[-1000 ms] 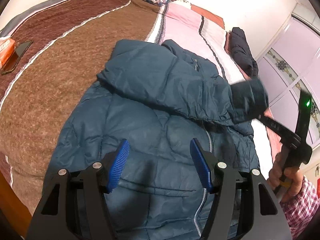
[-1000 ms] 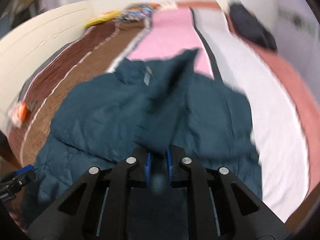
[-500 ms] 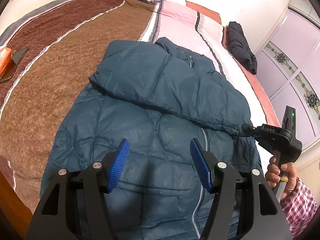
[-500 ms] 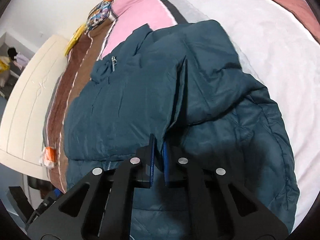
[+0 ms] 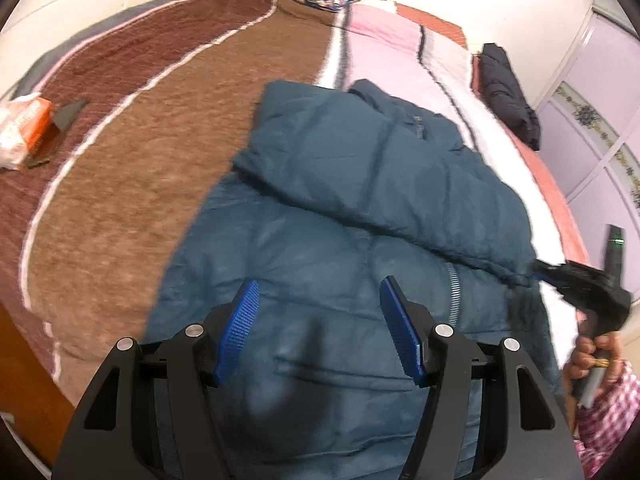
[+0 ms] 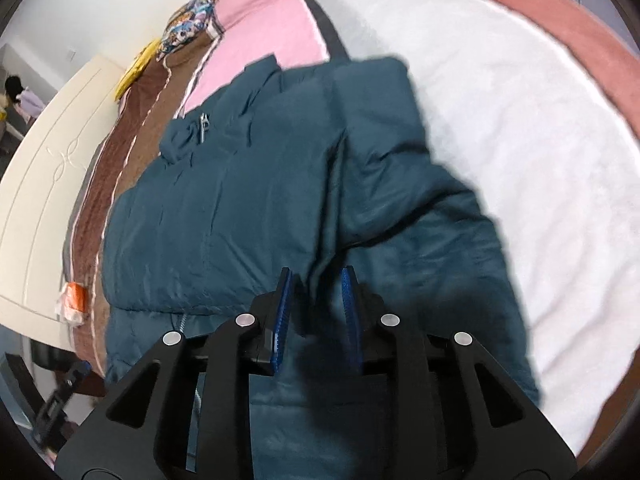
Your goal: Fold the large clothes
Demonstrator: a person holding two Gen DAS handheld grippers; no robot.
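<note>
Jacket point(image 6: 248, 208) sleeve now lies folded across its chest, centre frame; right tongs point(image 6: 316, 304) have just been opening narrowly off the cuff, left tongs point(image 5: 320, 328) wide, empty.

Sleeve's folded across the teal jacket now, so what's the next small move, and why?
Probably back the right claw clear. Its jaws have just been opening, and the cuff of the jacket between them looks released, lying across the front. The left claw hovers open above the hem.

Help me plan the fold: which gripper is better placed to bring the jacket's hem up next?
Left, probably. The left gripper hovers open over the jacket's lower body, near the hem. The right gripper, just opening, sits at the folded sleeve's cuff, off to the side.
</note>
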